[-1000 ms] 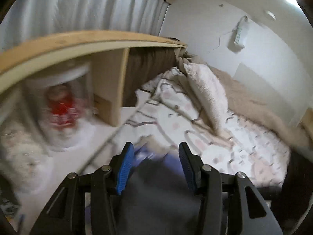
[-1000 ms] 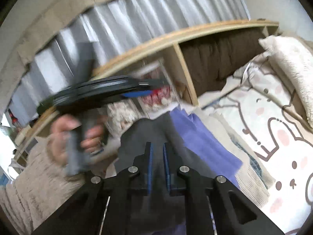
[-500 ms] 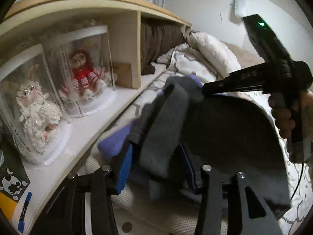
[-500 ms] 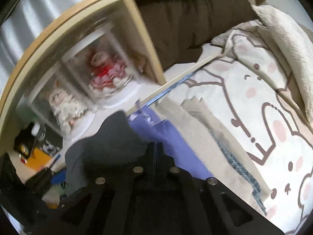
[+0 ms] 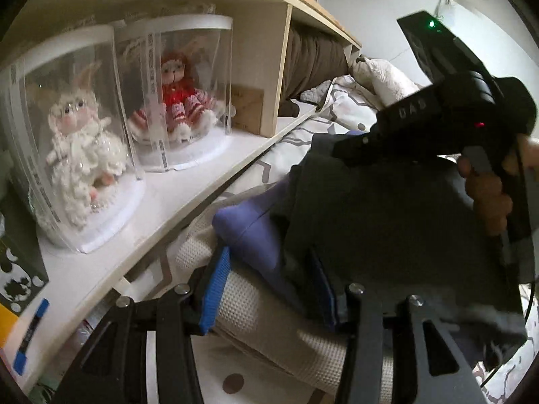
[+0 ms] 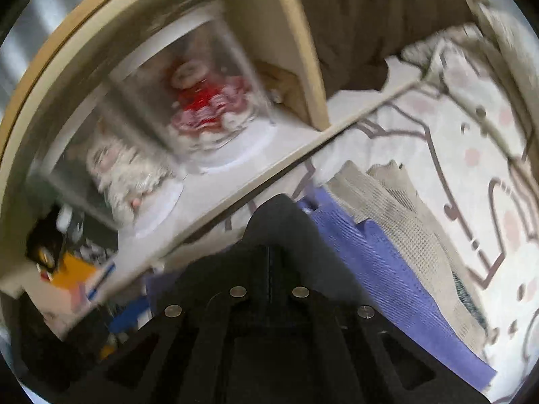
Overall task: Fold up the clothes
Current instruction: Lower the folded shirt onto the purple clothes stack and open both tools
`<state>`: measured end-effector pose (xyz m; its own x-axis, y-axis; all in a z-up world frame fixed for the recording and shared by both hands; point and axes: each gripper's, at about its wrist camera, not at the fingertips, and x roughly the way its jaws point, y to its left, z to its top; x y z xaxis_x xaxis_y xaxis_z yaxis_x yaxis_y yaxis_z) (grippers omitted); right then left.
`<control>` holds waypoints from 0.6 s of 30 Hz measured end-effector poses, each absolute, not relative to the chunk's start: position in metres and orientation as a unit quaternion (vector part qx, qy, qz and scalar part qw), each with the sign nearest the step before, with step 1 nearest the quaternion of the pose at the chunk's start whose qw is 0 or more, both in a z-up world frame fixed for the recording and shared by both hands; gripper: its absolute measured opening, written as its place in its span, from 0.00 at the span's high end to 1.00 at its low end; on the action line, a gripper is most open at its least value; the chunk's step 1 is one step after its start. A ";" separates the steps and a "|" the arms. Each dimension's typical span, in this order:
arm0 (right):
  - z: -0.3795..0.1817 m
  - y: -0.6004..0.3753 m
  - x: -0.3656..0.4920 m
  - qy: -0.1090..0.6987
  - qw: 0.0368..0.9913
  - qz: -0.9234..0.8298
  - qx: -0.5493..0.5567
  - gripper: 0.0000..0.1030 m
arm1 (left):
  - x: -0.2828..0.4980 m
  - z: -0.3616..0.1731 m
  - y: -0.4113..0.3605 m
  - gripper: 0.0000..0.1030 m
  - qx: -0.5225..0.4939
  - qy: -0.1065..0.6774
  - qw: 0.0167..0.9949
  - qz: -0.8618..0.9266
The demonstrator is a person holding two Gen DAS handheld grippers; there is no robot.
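Note:
A dark grey garment (image 5: 397,222) lies folded on top of a purple garment (image 5: 256,232) and a beige waffle-knit one (image 5: 269,316), stacked on the bed. My left gripper (image 5: 269,282) is open, its blue pads (image 5: 215,289) astride the edge of the purple and grey cloth. My right gripper (image 6: 269,256) is shut on the dark grey garment (image 6: 279,222); it also shows in the left wrist view (image 5: 353,148) above the grey cloth. The purple garment (image 6: 380,269) and the beige one (image 6: 411,235) lie to its right.
A wooden shelf (image 5: 161,202) runs along the bed's left side with two dolls in clear cases (image 5: 182,87). The bedspread with a rabbit pattern (image 6: 488,175) and a white pillow (image 5: 390,80) lie beyond. The right wrist view is motion-blurred.
The grey garment came down from the air onto the stack. My left gripper let go of it and dropped lower. My right gripper closed fully and swung down toward the shelf side.

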<state>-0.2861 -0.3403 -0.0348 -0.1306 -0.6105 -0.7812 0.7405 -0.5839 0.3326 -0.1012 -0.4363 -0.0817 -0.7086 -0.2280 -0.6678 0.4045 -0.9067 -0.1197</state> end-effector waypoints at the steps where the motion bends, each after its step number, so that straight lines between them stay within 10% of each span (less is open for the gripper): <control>1: -0.034 -0.336 -0.291 0.054 0.446 -0.751 0.483 1.00 | -0.101 -0.082 -0.436 0.53 0.341 0.129 0.173 -0.915; 18: -0.013 -0.203 -0.274 -0.054 0.493 -0.751 0.436 1.00 | -0.069 -0.021 -0.357 0.54 0.280 0.099 0.080 -0.952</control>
